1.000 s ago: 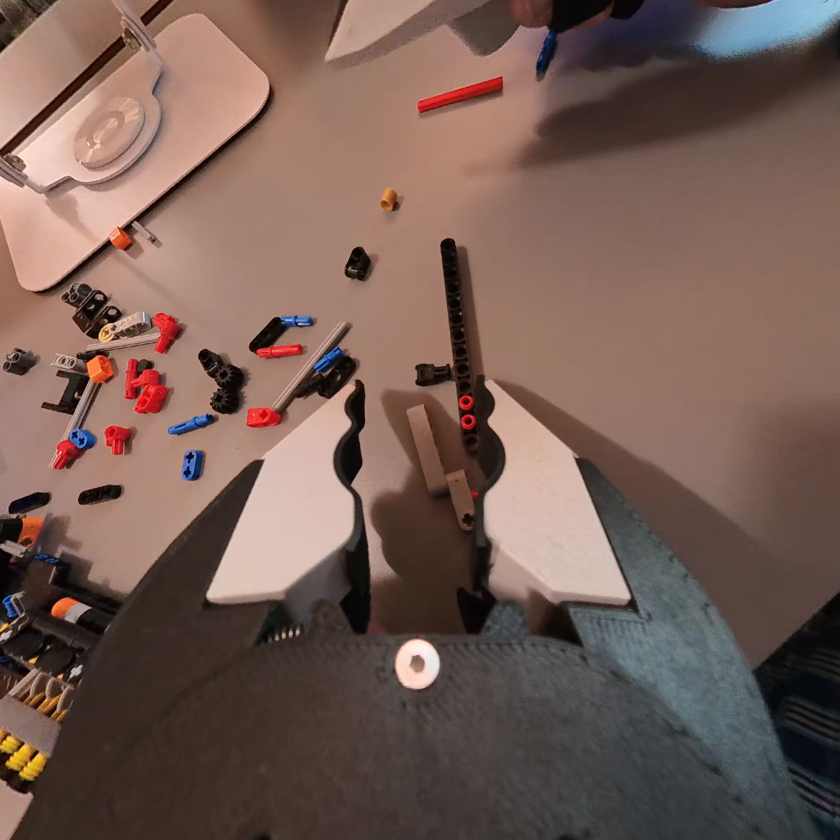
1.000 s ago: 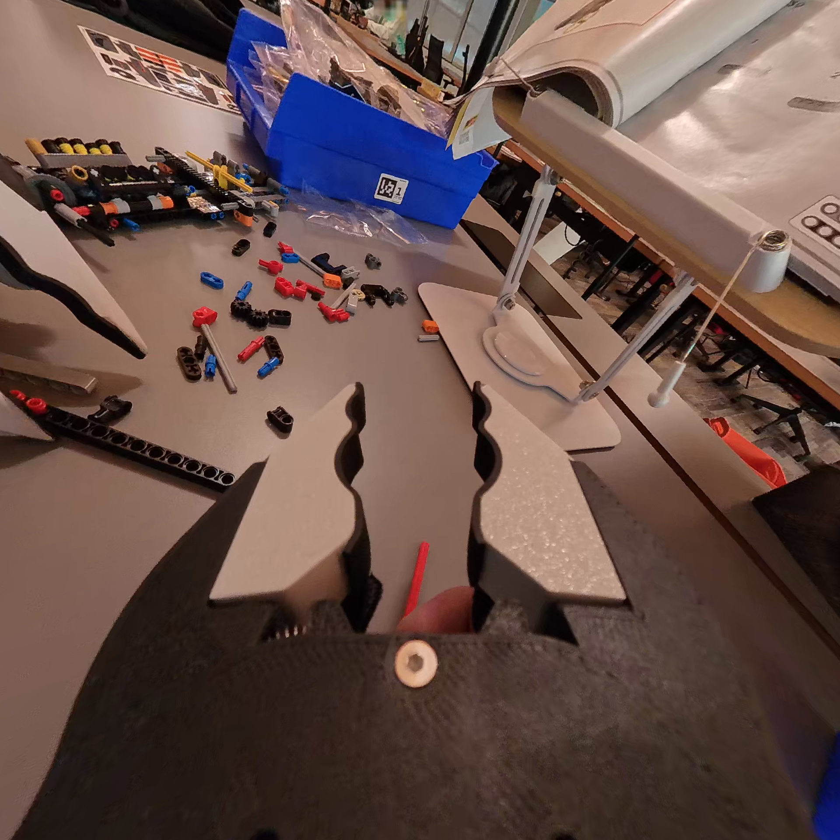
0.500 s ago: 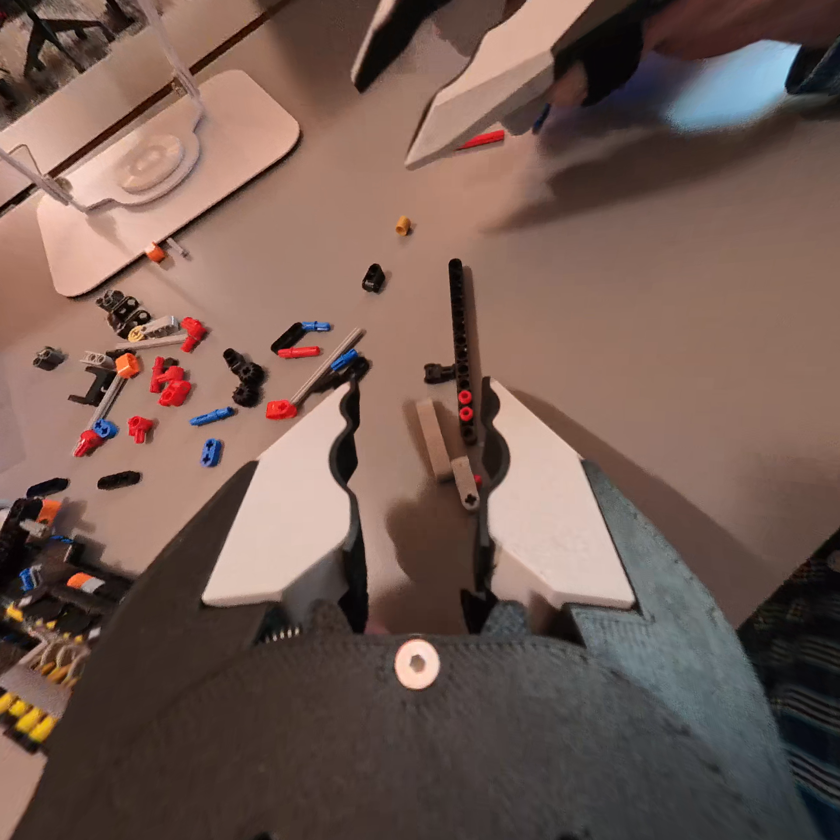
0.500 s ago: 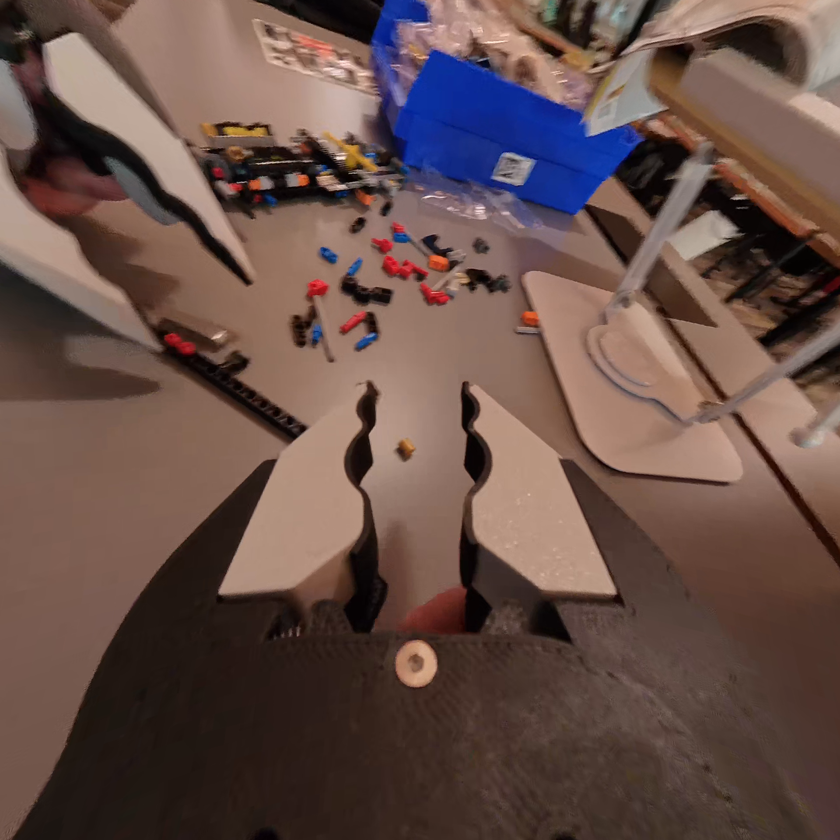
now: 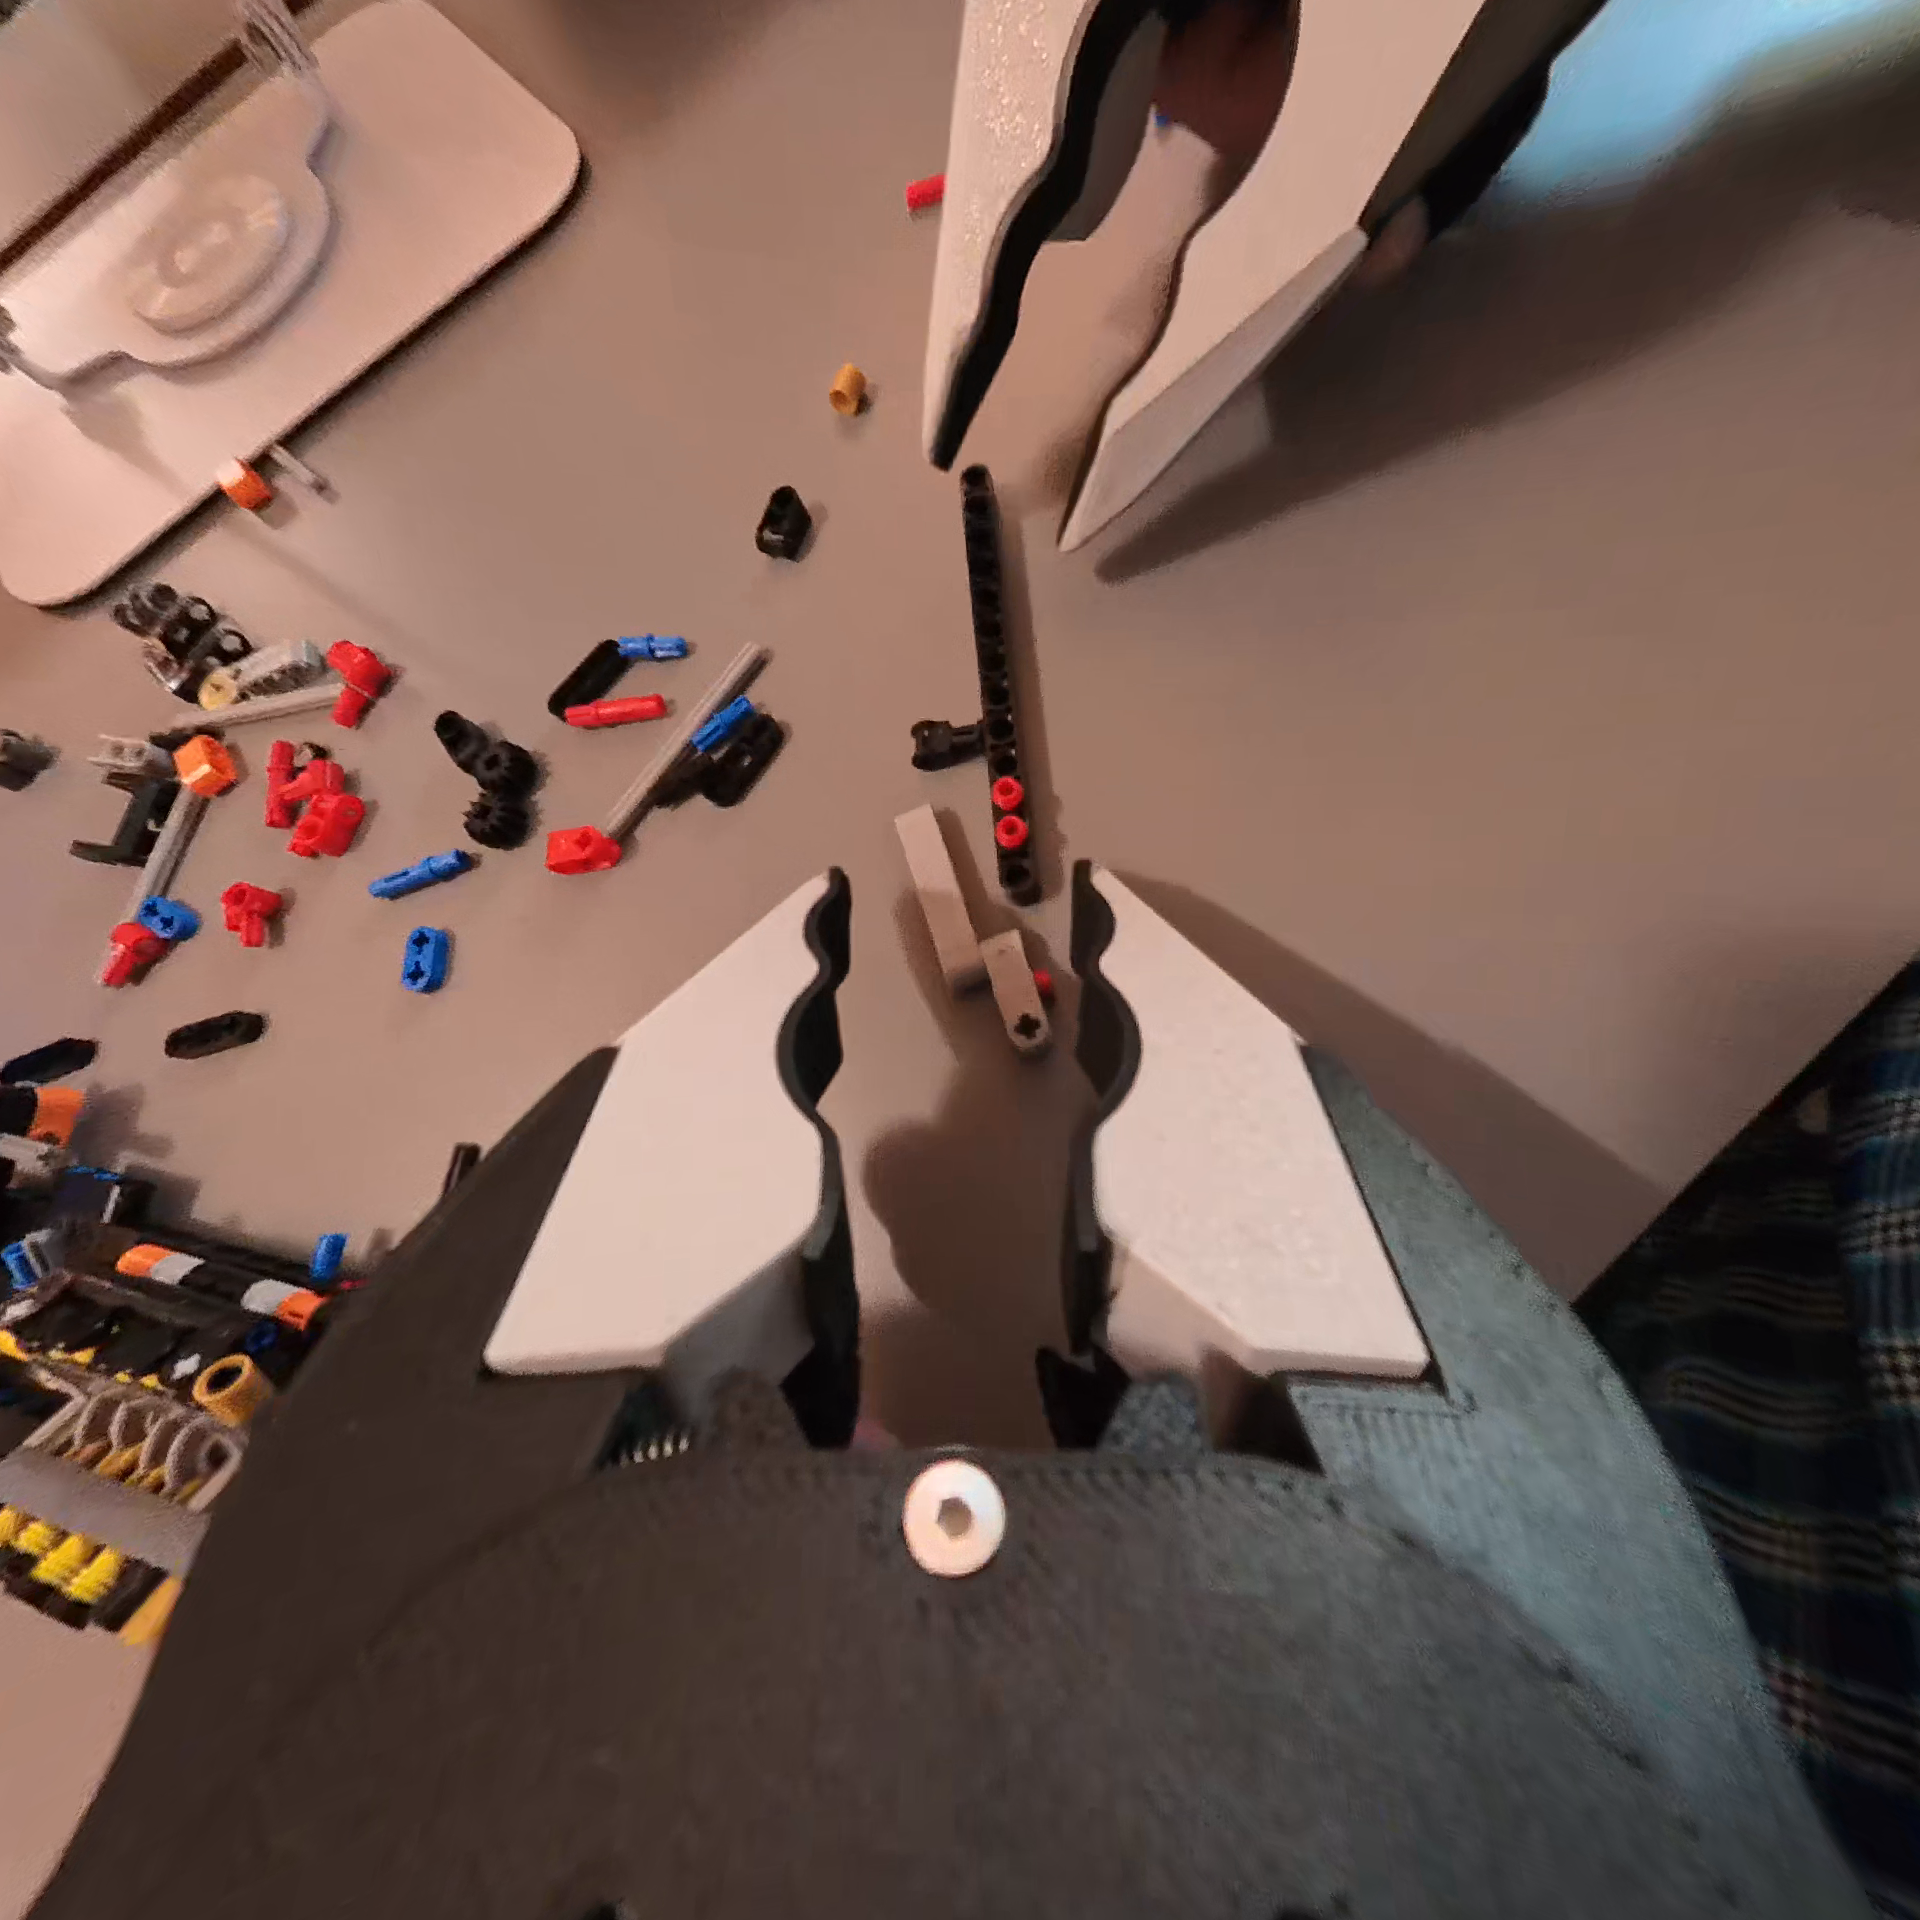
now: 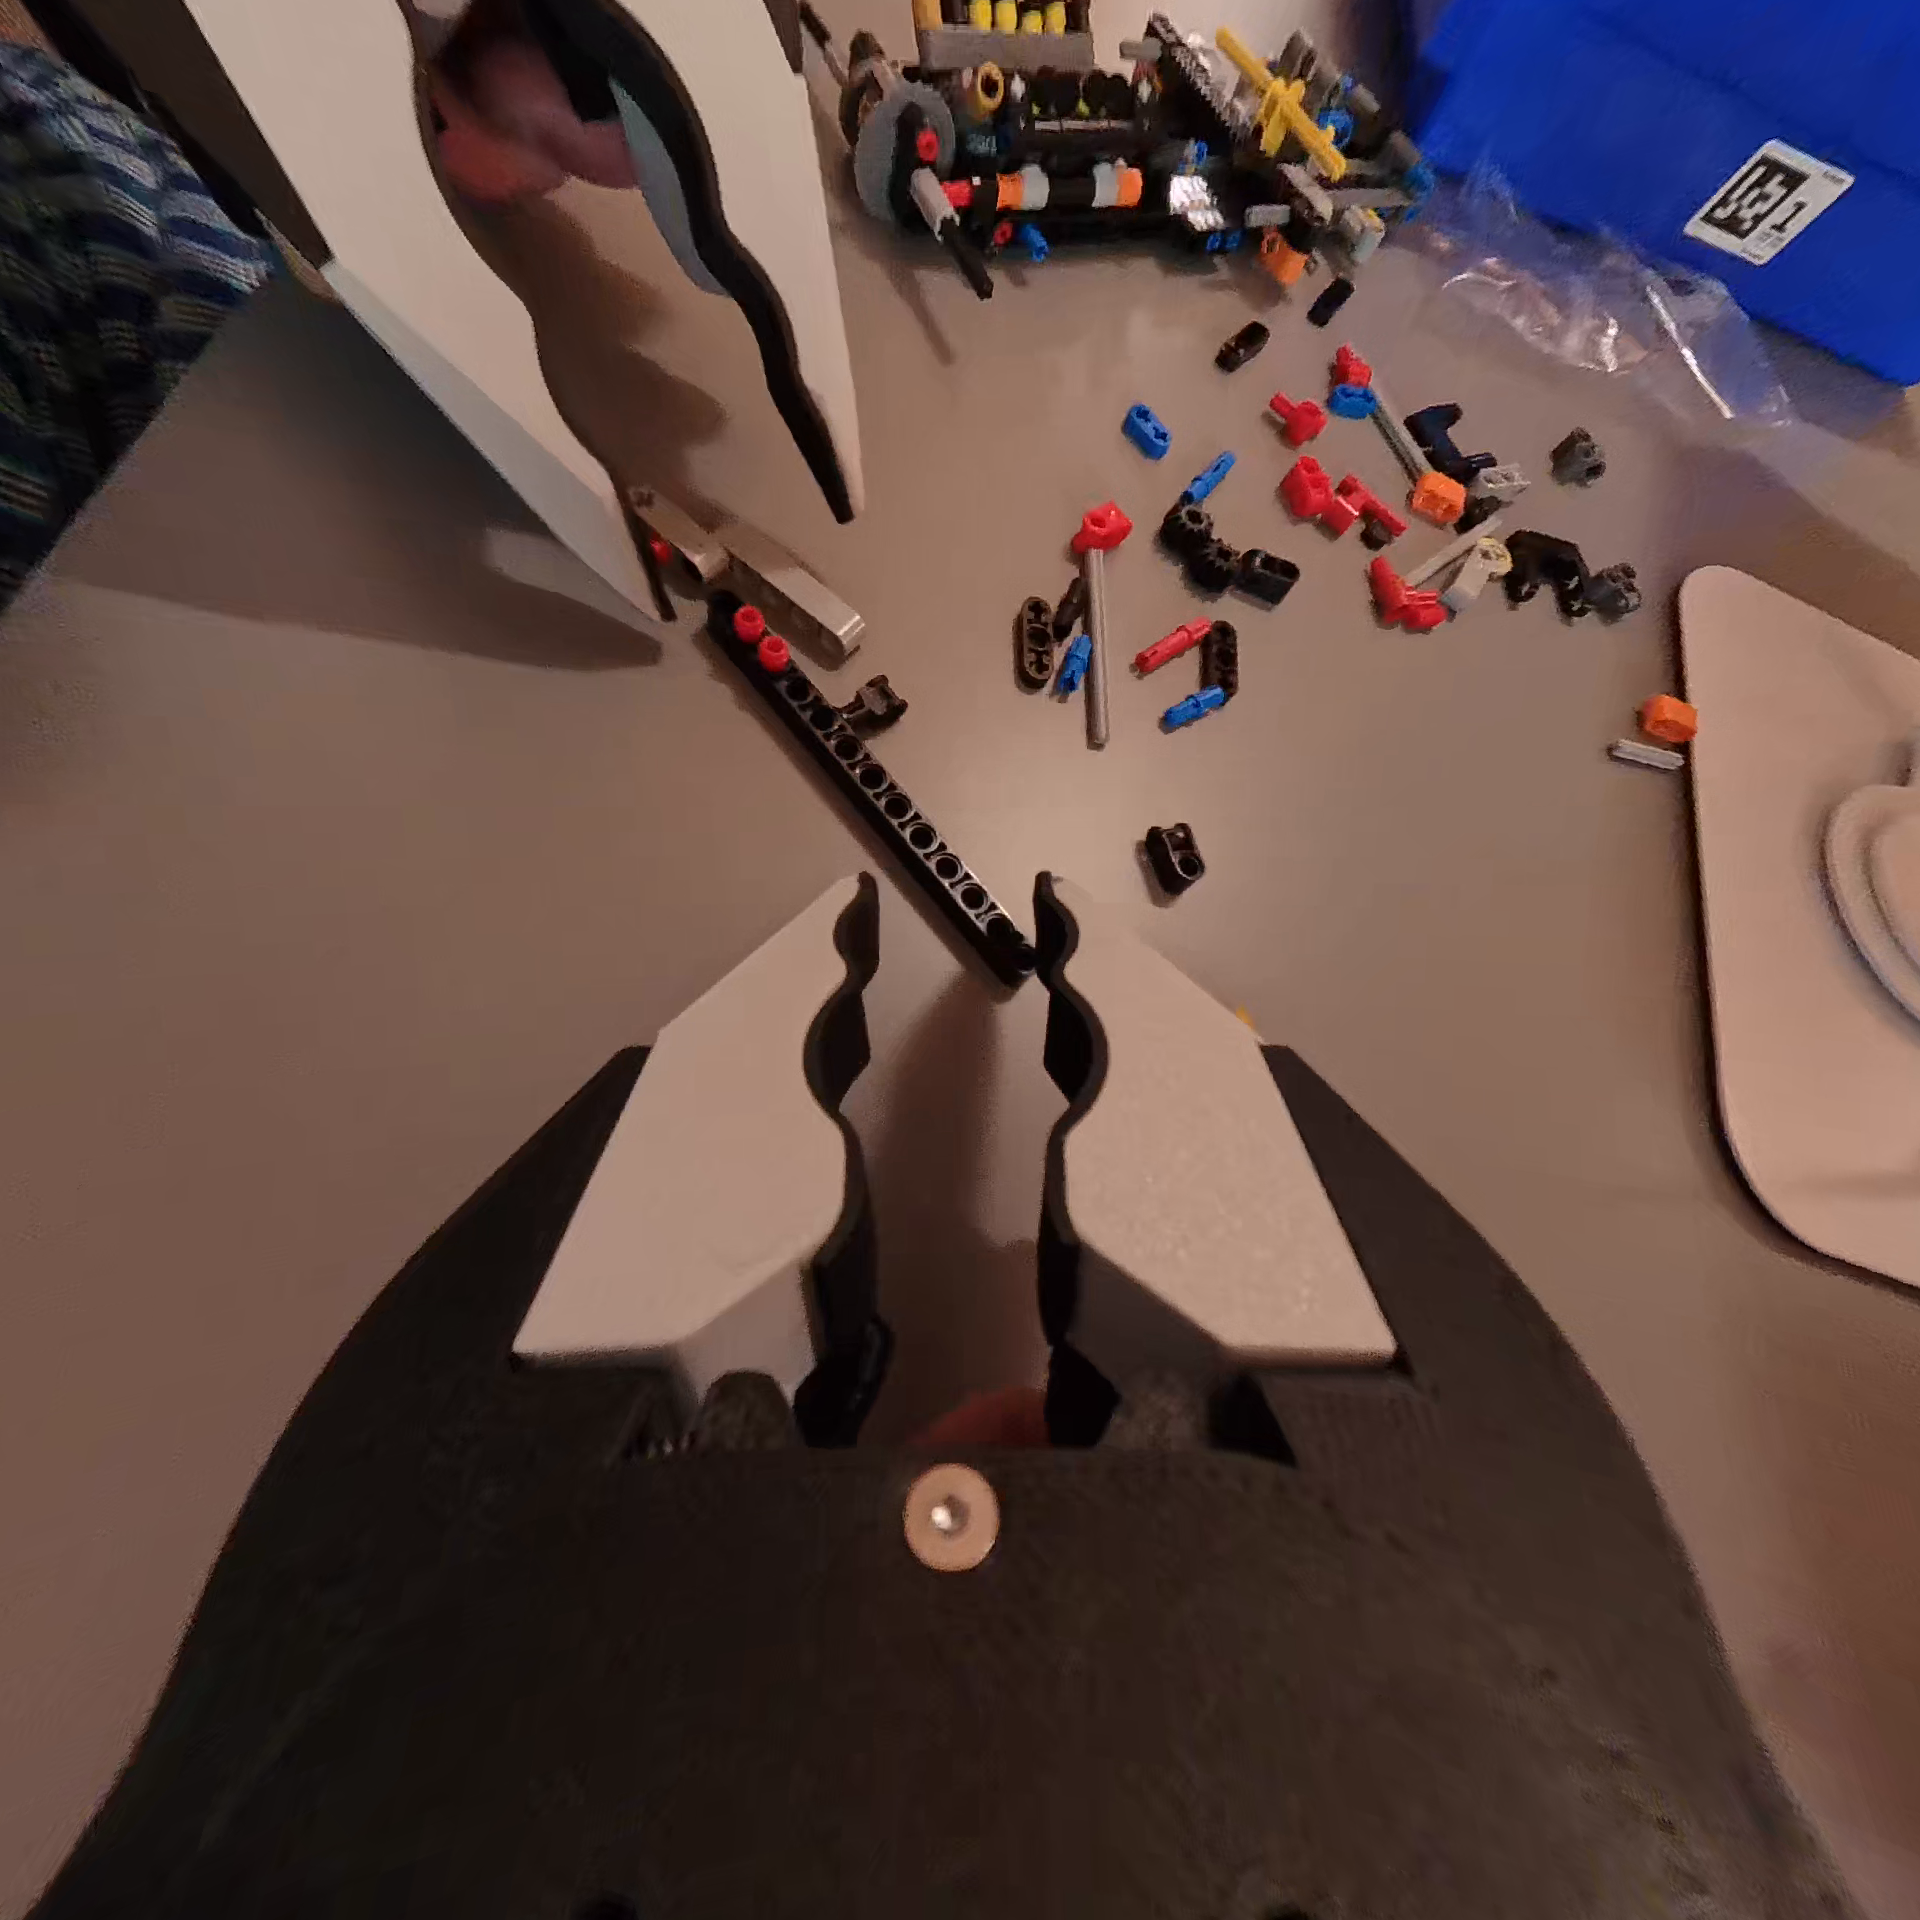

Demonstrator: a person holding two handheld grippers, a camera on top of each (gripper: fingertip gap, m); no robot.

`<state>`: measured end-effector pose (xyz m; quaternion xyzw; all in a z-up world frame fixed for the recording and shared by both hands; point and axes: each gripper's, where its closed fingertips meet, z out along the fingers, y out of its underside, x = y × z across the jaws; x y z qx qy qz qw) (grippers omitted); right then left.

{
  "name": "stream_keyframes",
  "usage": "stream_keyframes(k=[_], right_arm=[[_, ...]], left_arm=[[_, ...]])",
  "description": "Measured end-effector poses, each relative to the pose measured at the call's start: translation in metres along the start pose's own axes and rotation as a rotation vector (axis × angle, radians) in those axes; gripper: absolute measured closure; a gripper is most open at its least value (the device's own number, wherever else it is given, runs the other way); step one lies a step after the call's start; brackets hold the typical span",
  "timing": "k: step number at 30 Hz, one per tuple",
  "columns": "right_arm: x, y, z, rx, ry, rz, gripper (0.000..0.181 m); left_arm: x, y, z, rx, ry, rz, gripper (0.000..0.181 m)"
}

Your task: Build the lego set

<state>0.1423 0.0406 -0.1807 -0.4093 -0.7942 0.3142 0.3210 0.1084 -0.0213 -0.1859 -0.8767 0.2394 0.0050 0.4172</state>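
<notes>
A long black beam [image 5: 992, 665] with two red pins and a small black connector lies flat on the grey table; it also shows in the right wrist view [image 6: 883, 795]. A grey beam piece [image 5: 961, 920] lies beside its near end. My left gripper [image 5: 956, 883] is open and empty, with the grey piece and the beam's red-pin end between its tips. My right gripper [image 6: 951, 894] is open and empty, its tips at the beam's other end. Each gripper shows in the other's view, the right one [image 5: 1003, 499] and the left one [image 6: 748, 561].
Several loose red, blue and black pieces [image 5: 468, 790] lie scattered to the left. A partly built model [image 6: 1122, 177] and a blue bin [image 6: 1683, 135] stand farther off. A white stand base [image 5: 260, 270] lies nearby, with a tan bush [image 5: 849, 388] and a black connector [image 5: 781, 523] near the beam. The gap from one gripper's tips to the other's is roughly 8 centimeters. The black connector [image 5: 781, 523] lies some 4 centimeters from my right tips, 10 centimeters from my left tips. Look for it in the right wrist view [image 6: 1169, 847] too.
My right gripper has swung from the red axle across the table to the far end of the black beam. My left gripper has stayed open over the beam's near end.
</notes>
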Motion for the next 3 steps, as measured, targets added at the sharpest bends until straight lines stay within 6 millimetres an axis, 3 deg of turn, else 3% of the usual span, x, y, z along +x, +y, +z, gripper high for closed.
stream_keyframes(k=[3], right_arm=[[0.0001, 0.0047, 0.0074, -0.057, 0.02, -0.025, 0.154]], left_arm=[[0.0016, 0.005, -0.0018, -0.014, -0.002, 0.008, 0.141]])
